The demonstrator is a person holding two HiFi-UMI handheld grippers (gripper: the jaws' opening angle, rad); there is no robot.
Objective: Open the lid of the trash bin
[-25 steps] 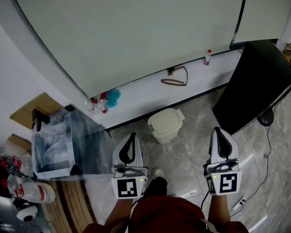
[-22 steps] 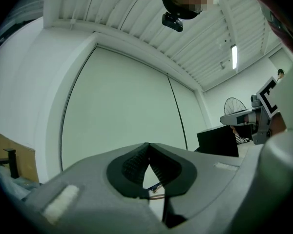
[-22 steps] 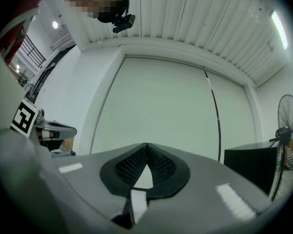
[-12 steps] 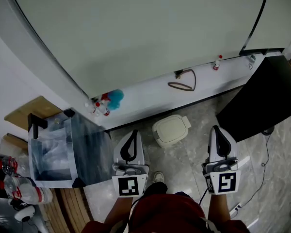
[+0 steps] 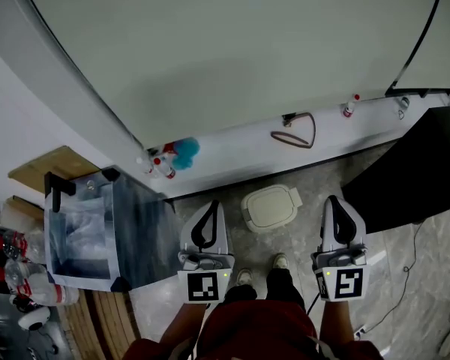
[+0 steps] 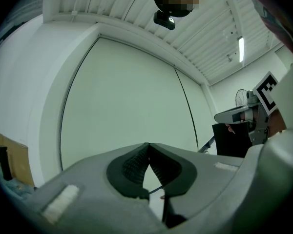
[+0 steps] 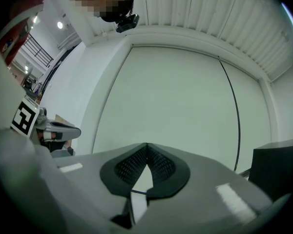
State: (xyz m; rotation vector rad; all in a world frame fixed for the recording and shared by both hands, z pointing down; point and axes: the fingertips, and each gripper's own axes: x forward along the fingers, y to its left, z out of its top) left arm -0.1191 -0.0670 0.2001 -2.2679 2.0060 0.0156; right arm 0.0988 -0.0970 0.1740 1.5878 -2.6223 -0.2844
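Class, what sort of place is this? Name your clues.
Probably an indoor office or lab-like room: tiled floor, a small lidded trash bin beside a long white ledge, strip lights overhead.

In the head view the trash bin (image 5: 270, 208) slides toward 5 o'clock, from above the tool tips to a spot level with them, between the left tool (image 5: 211, 207) and the right tool (image 5: 334, 201) and nearer the person's feet. The brown loop (image 5: 296, 130) on the white ledge (image 5: 232, 152), the red-capped bottle (image 5: 350, 105) and the black cabinet (image 5: 405, 178) all drift toward 3 o'clock, the cabinet now partly cut off at that edge. A second shoe (image 5: 280, 261) comes into sight at 6 o'clock of the bin, beside the first shoe (image 5: 244, 277).
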